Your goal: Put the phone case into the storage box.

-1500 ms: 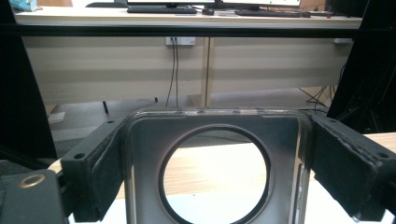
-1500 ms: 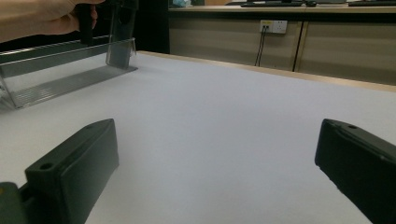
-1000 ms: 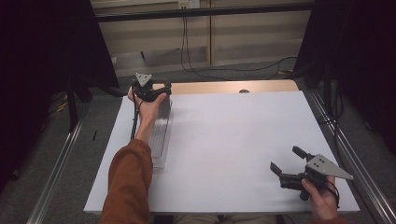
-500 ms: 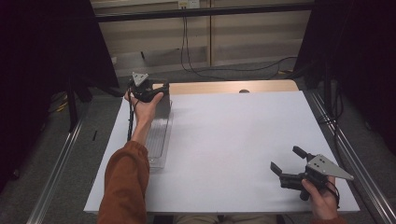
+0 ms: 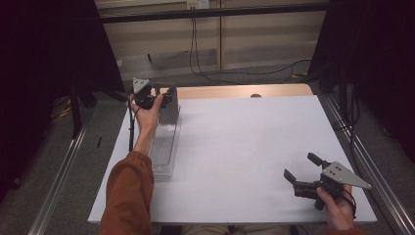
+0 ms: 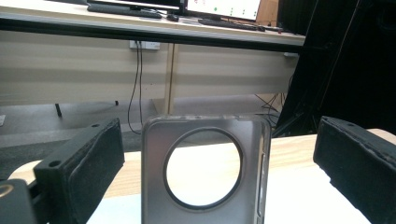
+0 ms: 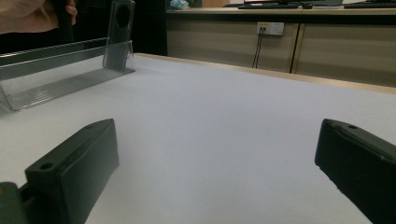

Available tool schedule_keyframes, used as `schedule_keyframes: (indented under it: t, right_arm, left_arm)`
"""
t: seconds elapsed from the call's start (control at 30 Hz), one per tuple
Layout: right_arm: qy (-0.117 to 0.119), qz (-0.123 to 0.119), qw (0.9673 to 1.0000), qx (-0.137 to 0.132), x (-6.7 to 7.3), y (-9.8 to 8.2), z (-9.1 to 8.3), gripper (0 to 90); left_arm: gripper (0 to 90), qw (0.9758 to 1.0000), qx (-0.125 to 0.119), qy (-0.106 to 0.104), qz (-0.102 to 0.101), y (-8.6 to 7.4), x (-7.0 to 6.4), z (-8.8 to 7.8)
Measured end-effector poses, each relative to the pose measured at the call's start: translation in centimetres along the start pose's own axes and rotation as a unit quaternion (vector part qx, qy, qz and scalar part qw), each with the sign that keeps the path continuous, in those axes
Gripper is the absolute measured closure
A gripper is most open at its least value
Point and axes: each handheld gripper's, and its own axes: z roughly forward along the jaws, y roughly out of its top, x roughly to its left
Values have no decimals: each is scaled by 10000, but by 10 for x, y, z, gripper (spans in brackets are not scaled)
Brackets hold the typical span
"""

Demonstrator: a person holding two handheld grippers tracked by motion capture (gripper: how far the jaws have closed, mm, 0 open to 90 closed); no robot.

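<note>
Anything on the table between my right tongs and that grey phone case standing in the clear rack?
No. In the right gripper view, only bare white table stretches from the open right tongs to the phone case in the clear rack.

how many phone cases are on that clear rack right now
1: a grey phone case stands upright at the far end of the clear rack, between the left gripper's open jaws.

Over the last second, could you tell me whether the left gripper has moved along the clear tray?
Yes. The left gripper has moved toward the far end of the clear tray, up to the grey phone case standing there.
</note>
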Motion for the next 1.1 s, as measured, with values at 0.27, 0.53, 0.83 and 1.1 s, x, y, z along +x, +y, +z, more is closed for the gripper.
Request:
schedule_keyframes:
  t: [0.27, 0.53, 0.83, 1.1]
  right_arm:
    - [16, -27, 10000, 9, 0, 0, 0, 0]
    - [10, -25, 10000, 4, -2, -1, -1, 0]
    - [-5, -13, 10000, 9, -3, -1, -1, 0]
    - [-13, -18, 10000, 5, -3, -1, 0, 0]
  left_arm:
    - [29, 9999, 6, -104, -125, 1, 8, -8]
    - [39, 9997, 94, -234, -29, 1, 9, -17]
    - [46, 9991, 69, -405, 49, 2, 9, -19]
    - [40, 9982, -31, -576, 185, 2, 3, -28]
